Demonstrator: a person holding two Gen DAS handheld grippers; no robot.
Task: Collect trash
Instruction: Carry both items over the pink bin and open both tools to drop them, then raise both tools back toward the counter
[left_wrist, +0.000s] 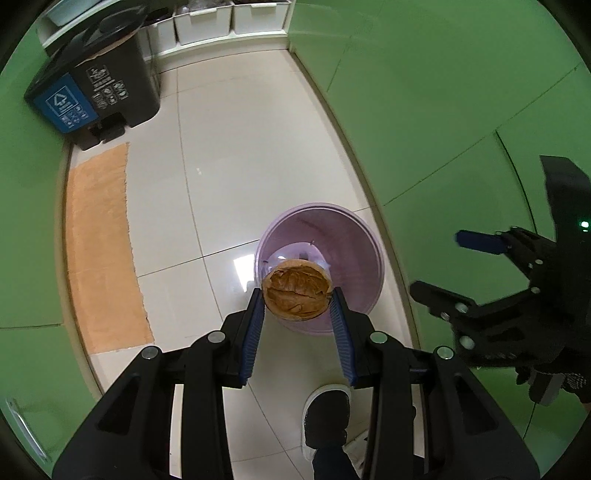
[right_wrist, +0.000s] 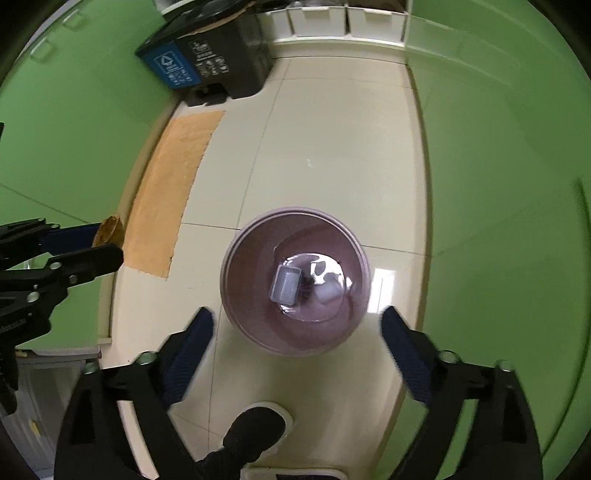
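Brown crumpled wrapper (left_wrist: 297, 290) pinched in left gripper (left_wrist: 298, 295) jaws above lilac bin (right_wrist: 294, 280), right gripper (right_wrist: 297, 325) jaws spread, small grey tray (right_wrist: 286, 283) lying inside bin, shoe (right_wrist: 255, 430) on tiled floor (right_wrist: 314, 155)

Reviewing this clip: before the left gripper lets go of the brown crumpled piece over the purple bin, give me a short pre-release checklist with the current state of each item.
1. Left gripper holds the brown crumpled trash between both fingers: ok.
2. Trash is over the purple bin's opening in the left wrist view: ok, though true height above it cannot be told.
3. Right gripper is open and empty: ok.
4. Bin stands upright on the floor: ok.
5. Bin has room; only a small tray and a pale piece lie at the bottom: ok.
6. Shoe is clear of the bin: ok.
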